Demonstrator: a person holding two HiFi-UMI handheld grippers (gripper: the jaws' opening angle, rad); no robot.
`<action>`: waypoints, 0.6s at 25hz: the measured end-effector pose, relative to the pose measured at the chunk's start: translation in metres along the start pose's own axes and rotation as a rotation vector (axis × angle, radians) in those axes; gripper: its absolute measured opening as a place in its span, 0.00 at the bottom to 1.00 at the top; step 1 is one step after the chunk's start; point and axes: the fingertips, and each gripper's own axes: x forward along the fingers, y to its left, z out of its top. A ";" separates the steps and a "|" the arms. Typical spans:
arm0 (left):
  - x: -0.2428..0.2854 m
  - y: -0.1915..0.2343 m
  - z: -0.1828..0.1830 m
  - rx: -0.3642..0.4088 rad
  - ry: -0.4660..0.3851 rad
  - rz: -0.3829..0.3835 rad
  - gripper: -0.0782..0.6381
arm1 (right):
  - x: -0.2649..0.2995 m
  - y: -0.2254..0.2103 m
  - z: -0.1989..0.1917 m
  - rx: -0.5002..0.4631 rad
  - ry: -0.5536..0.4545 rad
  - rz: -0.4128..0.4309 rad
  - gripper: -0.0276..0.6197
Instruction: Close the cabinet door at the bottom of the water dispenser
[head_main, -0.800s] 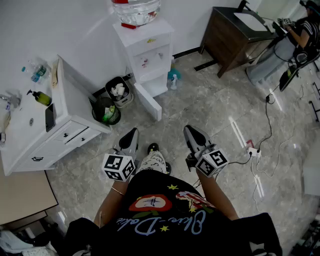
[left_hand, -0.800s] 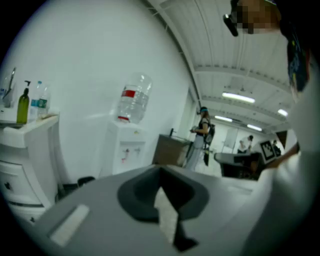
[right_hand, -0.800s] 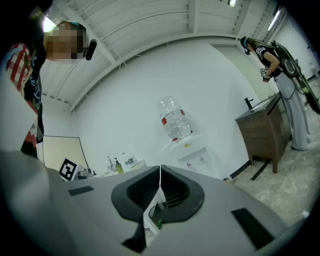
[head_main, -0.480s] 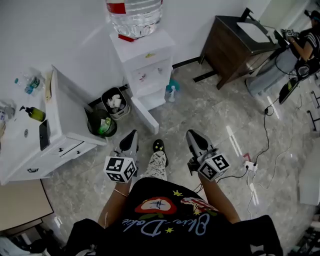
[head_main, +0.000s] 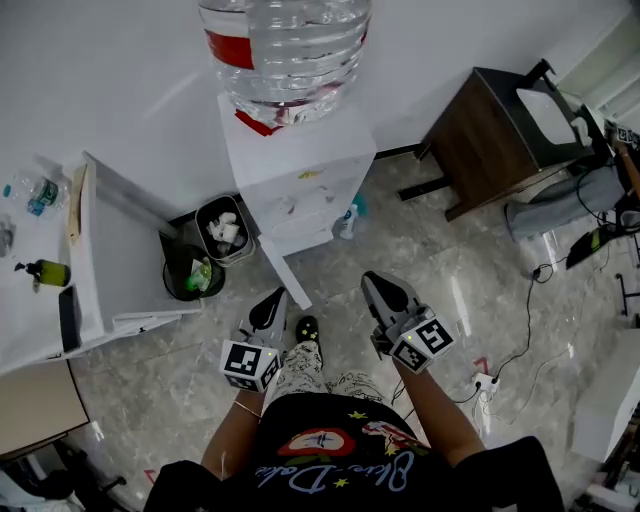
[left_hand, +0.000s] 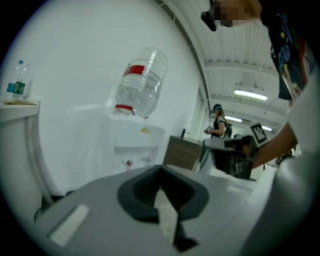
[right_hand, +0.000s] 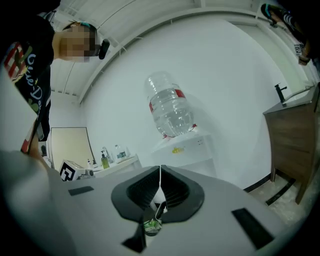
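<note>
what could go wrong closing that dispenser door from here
1. The cabinet door juts out toward the person's shoe; a step forward could kick it.
2. The spray bottle stands by the water dispenser's base, on the side the door swings to, and might block it.
3. A hard shove could rock the big water bottle on top.

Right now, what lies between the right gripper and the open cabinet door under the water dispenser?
Only bare marble floor, seen in the head view between the right gripper and the cabinet door.
</note>
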 end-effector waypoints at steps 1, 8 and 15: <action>0.008 0.001 -0.008 -0.006 0.018 0.001 0.10 | 0.008 -0.008 -0.007 0.000 0.020 0.010 0.07; 0.047 0.019 -0.083 -0.065 0.142 0.091 0.10 | 0.042 -0.057 -0.071 -0.003 0.179 0.170 0.07; 0.074 0.048 -0.188 -0.139 0.190 0.258 0.10 | 0.064 -0.096 -0.150 0.025 0.290 0.305 0.07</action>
